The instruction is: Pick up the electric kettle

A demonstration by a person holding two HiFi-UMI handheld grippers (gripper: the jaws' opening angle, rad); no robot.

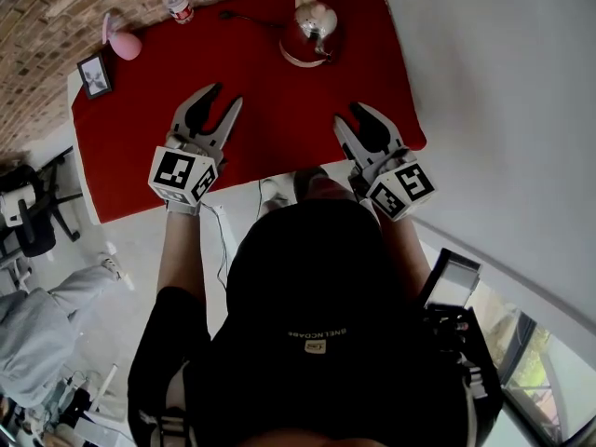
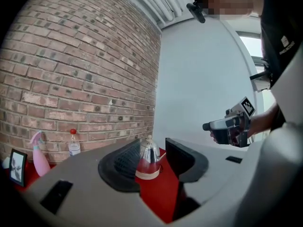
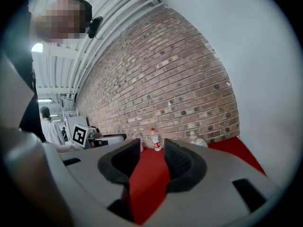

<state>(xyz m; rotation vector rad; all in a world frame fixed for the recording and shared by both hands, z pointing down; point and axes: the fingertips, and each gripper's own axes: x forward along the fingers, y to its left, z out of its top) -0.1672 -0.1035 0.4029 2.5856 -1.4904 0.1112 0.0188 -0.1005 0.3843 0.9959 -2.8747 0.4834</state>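
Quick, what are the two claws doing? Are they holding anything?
Left claw: open, holding nothing; the kettle stands far ahead, untouched.
Right claw: open, holding nothing.

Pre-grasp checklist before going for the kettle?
1. Left gripper open, empty: ok.
2. Right gripper open, empty: ok.
3. Kettle upright on table: ok.
4. Kettle framed between left fingers in the left gripper view: ok.
5. Kettle within grasp: not ok, both grippers are short of it.
6. Water level in it: cannot tell.
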